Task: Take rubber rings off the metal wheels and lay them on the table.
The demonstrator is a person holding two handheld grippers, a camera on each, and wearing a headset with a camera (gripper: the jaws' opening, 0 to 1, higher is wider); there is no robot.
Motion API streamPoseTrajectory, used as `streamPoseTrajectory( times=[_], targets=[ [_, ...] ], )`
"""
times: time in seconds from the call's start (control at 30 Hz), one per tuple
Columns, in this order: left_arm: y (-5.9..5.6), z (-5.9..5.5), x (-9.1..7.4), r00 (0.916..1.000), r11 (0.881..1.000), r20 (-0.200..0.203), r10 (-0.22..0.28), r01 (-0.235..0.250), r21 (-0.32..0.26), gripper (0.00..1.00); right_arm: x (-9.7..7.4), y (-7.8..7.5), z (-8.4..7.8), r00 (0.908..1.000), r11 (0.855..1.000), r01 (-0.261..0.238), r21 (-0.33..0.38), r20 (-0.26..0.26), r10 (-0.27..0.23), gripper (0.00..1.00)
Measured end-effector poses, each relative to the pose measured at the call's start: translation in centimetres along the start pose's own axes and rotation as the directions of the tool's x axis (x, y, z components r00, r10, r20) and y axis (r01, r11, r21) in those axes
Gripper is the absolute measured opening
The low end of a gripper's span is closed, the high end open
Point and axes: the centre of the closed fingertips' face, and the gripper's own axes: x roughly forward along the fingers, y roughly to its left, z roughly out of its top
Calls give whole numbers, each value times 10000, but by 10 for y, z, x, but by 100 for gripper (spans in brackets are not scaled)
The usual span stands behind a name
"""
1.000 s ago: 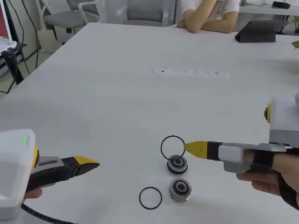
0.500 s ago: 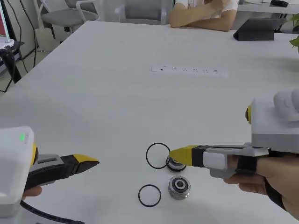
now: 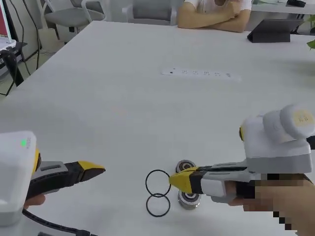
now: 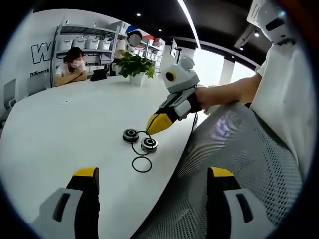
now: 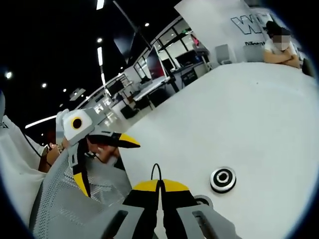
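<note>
— Tabletop runs bare up to the power strip at upper centre. What have we just changed?
— We've swung the right gripper down and left, jaws pinched on a rubber ring, off the upper wheel and just above the second ring lying flat.
— Both wheels bare, then?
— We judge so, though the lower wheel is half hidden. Our left gripper waits lower left, jaws apart. Room lies leftward; the near edge is close.
</note>
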Motion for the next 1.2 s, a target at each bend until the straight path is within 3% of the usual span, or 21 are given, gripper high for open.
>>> streamPoseTrajectory(
  times=[0.37,0.7,1.2],
  targets=[
    [0,-1,0,10000,10000,6,2,-2,-95,88,11,0,-18,9978,9961,59,-884,-657,-117,0],
    [0,-1,0,10000,9999,-5,40,-40,-161,87,16,-4,-35,9914,9947,55,-1027,-1295,-189,0],
    [0,-2,-1,10000,9997,-1,34,-34,-248,87,16,-12,-36,9904,9926,375,-1157,-1278,-523,0]
  ],
)
